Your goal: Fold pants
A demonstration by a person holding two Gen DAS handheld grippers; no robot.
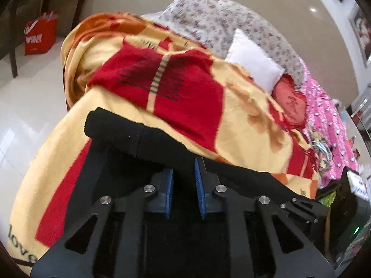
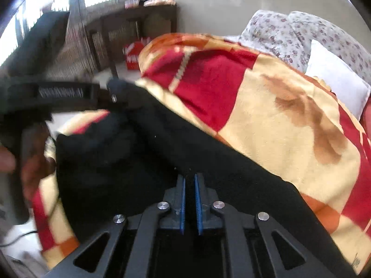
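My black pants lie on the red-and-yellow blanket; my left hand-held gripper pinches their edge; my right hand-held gripper clenches the fabric beside it.

left wrist cam – close above left gripper, tilted down at bed | right wrist cam – same over right gripper | shared: black pants, blanket ahead
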